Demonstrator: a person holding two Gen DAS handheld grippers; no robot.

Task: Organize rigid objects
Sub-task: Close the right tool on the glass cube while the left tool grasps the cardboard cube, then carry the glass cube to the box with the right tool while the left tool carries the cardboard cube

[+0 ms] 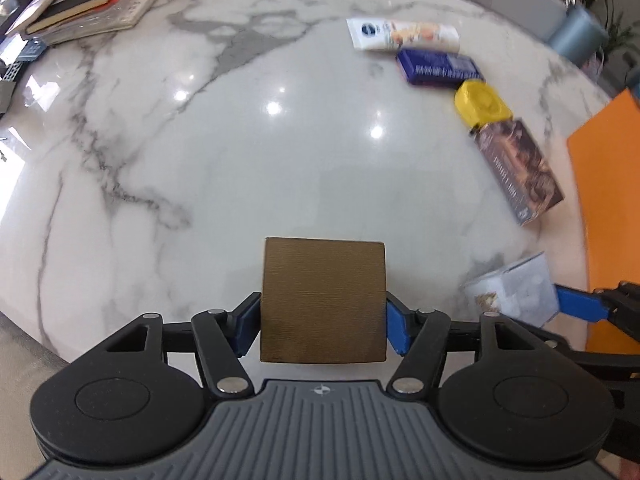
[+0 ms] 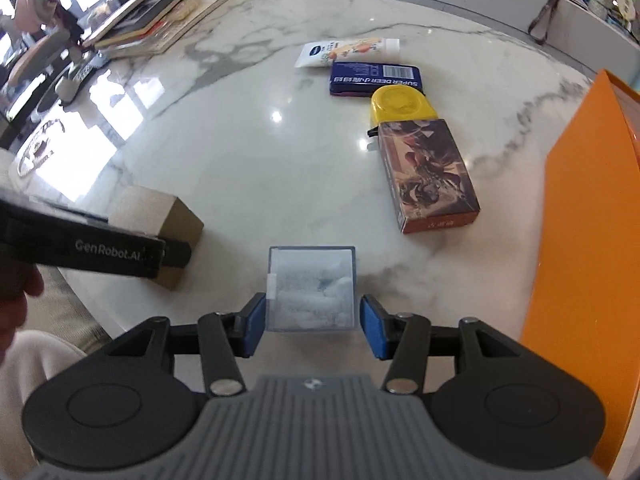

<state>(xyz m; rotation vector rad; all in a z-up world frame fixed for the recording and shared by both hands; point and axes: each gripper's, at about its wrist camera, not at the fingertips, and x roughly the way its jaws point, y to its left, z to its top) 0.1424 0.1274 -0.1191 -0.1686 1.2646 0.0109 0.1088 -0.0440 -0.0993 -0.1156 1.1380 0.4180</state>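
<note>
Above the marble tabletop (image 1: 224, 152) our left gripper (image 1: 322, 320) clamped a brown cardboard box (image 1: 323, 300) while the right gripper (image 2: 313, 322), pads slightly apart, flanked a clear plastic box (image 2: 312, 288); next, we judged, both should join the row beside the card box (image 2: 428, 172).

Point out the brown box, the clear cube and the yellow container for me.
brown box (image 1: 323, 302), left wrist view, middle of its top face.
clear cube (image 2: 312, 288), right wrist view, middle of its top face.
yellow container (image 2: 400, 106), right wrist view, centre of its lid.
</note>
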